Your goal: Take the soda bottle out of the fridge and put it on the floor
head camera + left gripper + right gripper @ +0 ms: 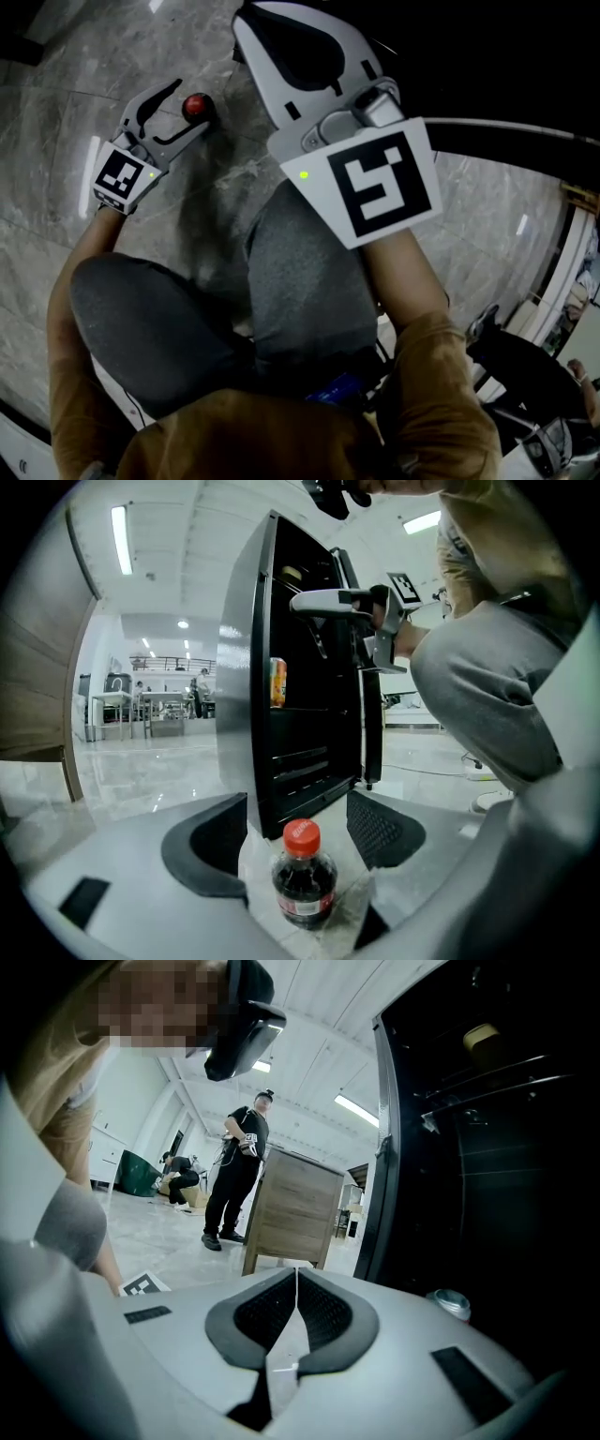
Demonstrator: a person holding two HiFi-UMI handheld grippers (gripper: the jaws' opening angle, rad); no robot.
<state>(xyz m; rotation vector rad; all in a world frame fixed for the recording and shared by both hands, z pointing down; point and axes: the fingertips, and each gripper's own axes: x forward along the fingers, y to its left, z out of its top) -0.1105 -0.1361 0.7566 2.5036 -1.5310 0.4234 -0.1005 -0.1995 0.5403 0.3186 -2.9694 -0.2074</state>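
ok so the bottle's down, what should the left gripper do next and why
Probably draw the left gripper straight back. The soda bottle stands upright on the floor between its open jaws, neither pad touching it, so the placement looks done; a straight retreat should avoid clipping it.

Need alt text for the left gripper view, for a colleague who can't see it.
The bottle stands upright on the floor between the open left tongs, neither pad touching it. Behind it is an open black fridge with an orange can on a shelf, the right tongs near its top, and the person's bent leg at right.
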